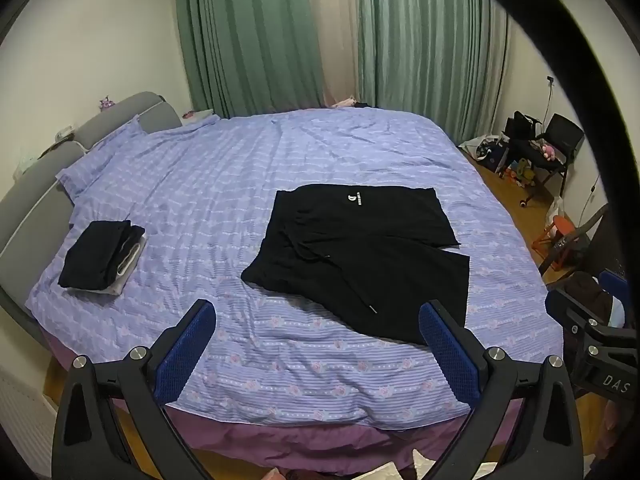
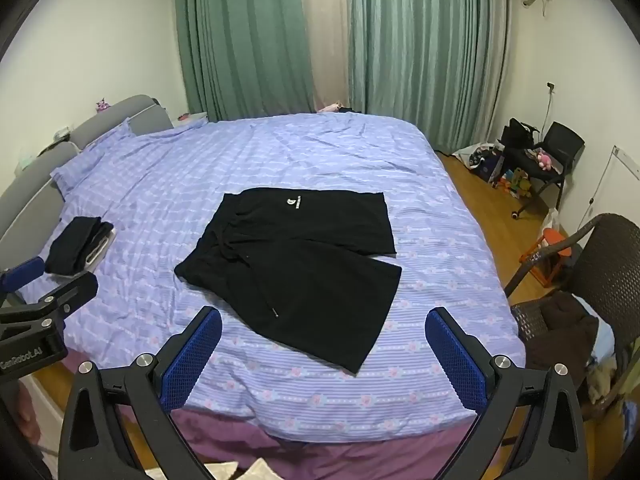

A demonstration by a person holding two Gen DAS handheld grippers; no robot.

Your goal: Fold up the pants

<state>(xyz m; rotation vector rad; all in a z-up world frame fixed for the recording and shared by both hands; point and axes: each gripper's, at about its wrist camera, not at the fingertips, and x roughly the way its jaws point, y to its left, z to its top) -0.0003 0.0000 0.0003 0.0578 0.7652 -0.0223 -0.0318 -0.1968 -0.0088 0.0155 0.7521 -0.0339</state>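
Black shorts (image 1: 360,256) with a small white logo and a drawstring lie spread flat on the purple striped bed cover (image 1: 224,184), waistband to the left, legs to the right. They also show in the right wrist view (image 2: 296,264). My left gripper (image 1: 318,320) is open and empty, held above the near edge of the bed, short of the shorts. My right gripper (image 2: 324,330) is open and empty, also at the near edge, just in front of the shorts' lower leg. The left gripper's body shows at the left of the right wrist view (image 2: 40,312).
A stack of folded dark and grey clothes (image 1: 104,256) sits on the left of the bed near the grey headboard (image 1: 36,196). Green curtains (image 1: 420,32) hang behind. A wicker chair with clothes (image 2: 576,296) and a black chair with toys (image 2: 536,160) stand on the right.
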